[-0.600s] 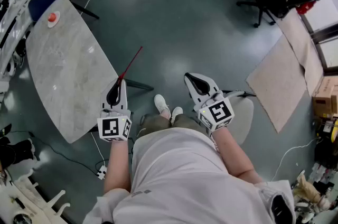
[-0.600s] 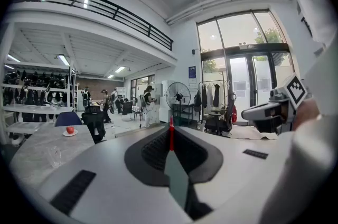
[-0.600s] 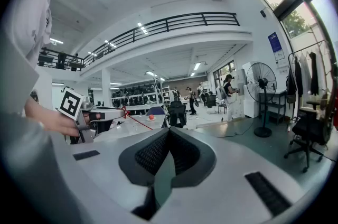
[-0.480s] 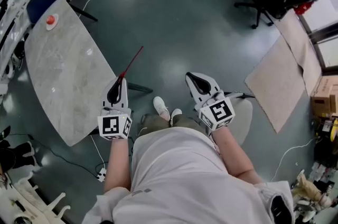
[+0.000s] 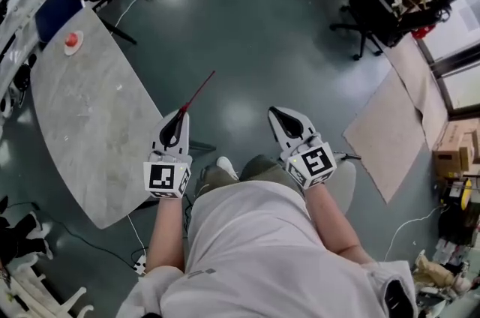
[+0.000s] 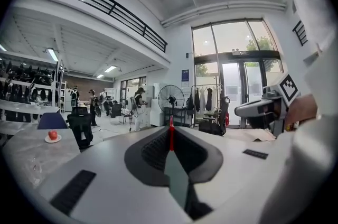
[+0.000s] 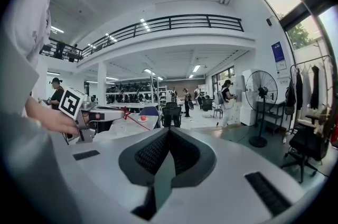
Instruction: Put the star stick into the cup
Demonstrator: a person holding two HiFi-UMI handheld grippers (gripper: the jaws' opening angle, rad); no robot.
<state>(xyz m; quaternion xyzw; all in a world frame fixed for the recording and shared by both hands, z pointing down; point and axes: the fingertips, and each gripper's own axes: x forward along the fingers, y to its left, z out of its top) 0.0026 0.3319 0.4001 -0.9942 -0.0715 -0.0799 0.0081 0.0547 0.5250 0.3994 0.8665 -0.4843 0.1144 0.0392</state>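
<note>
The left gripper [image 5: 181, 117] is clamped on the star stick [image 5: 199, 91]. The thin red rod juts forward from the closed jaws over the dark floor [image 5: 255, 31], just past the edge of the marble table [image 5: 75, 114]. The right gripper [image 5: 275, 113] is held beside it with its jaws together and nothing between them. Each gripper carries a cube with black-and-white square markers [image 5: 166, 178]. A red ball-like thing on a small plate [image 5: 72, 40] sits at the table's far end. A blue wall sign [image 6: 185, 77] has print too small to read.
</note>
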